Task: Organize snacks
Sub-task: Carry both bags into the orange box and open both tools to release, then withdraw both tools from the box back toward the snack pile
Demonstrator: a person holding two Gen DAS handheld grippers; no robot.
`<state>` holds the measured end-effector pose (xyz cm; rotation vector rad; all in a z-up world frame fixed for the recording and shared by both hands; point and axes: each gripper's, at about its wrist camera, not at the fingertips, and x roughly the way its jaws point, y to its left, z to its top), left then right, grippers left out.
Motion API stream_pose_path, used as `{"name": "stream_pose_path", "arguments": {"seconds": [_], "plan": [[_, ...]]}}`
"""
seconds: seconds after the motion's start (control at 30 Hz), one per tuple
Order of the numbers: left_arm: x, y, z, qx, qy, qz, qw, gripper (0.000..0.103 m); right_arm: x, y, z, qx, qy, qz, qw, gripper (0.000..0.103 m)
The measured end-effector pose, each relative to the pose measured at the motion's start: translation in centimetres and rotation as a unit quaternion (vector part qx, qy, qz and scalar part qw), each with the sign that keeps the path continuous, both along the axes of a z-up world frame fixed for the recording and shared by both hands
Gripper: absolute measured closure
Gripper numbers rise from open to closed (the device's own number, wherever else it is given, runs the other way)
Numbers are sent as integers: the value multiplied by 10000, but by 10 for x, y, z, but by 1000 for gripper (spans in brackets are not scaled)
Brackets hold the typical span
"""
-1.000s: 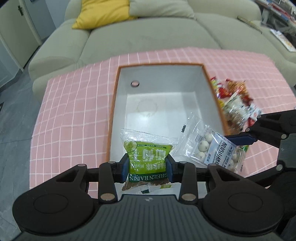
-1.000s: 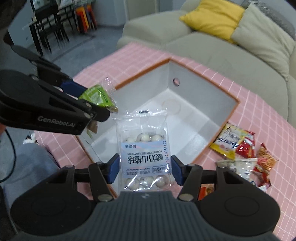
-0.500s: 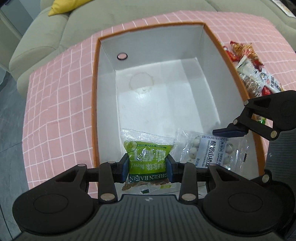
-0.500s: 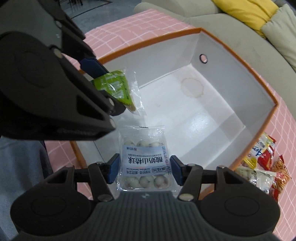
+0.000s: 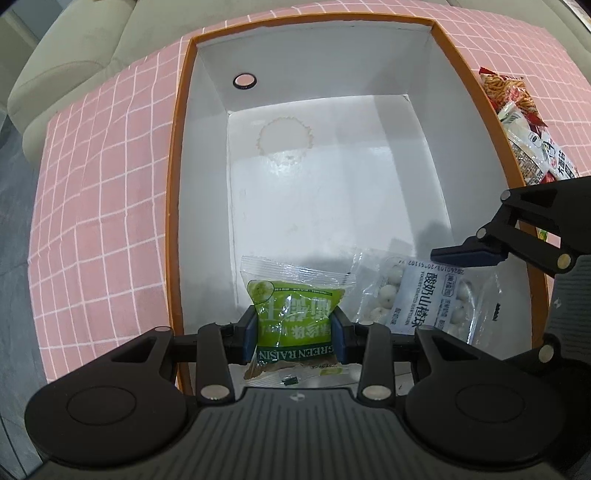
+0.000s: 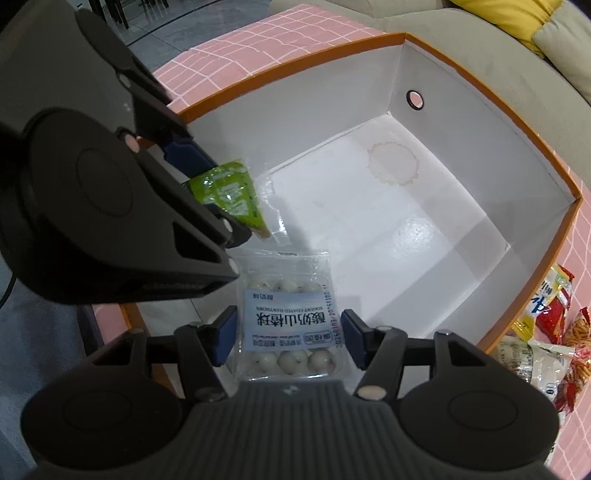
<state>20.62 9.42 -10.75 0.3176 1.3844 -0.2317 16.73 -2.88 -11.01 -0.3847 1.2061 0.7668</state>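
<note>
A: Left gripper?

B: Clenched on the green raisin packet, blue pads pinching both sides. The packet is upright inside the orange-rimmed box, at its near end, just off the left wall

A: On the box floor?

B: Can't tell from the left wrist view. In the right wrist view it hangs tilted, low in the box, clear film trailing down; contact with the floor is unclear

A: Right gripper?

B: Jaws have just been opening, with the clear hawthorn ball packet between them. The pads look to sit just off its sides, so released, not squeezing. Label faces up, white balls show above and below it

A: Where in the box?

B: Near end, beside the raisin packet and closer to the box's right wall. The left view shows it lying flat in that corner with one right finger above it; the other finger is hidden there

A: Rest of the box?

B: Bare white floor with a ring stain, round hole in the far wall

A: Outside the box?

B: Snack pile just past the box's right rim, all on a pink checked cloth. Sofa beyond the box's far end; only the right view catches the yellow cushion
</note>
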Motion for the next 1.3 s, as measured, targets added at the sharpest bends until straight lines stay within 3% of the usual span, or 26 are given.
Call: {"name": "stream_pose_path", "arguments": {"seconds": [0.27,0.5,0.77,1.03,1.3], "plan": [[-3,2,2,84,-23,65,9999,53,0,2,3,-62,11,33,10000,47],[-9,4,21,46,-227,78,9997,47,-2,-1,9,-72,-49,16,10000,39],[-28,2,59,-60,-868,118,9961,47,-16,-13,40,159,-399,-100,9990,36],[-58,-14,98,-215,-1953,330,9800,47,-35,-58,73,634,-979,-728,9905,36],[-89,-49,125,-546,-2892,520,9543,47,-58,-121,91,987,-1475,-1684,9696,34]]}}
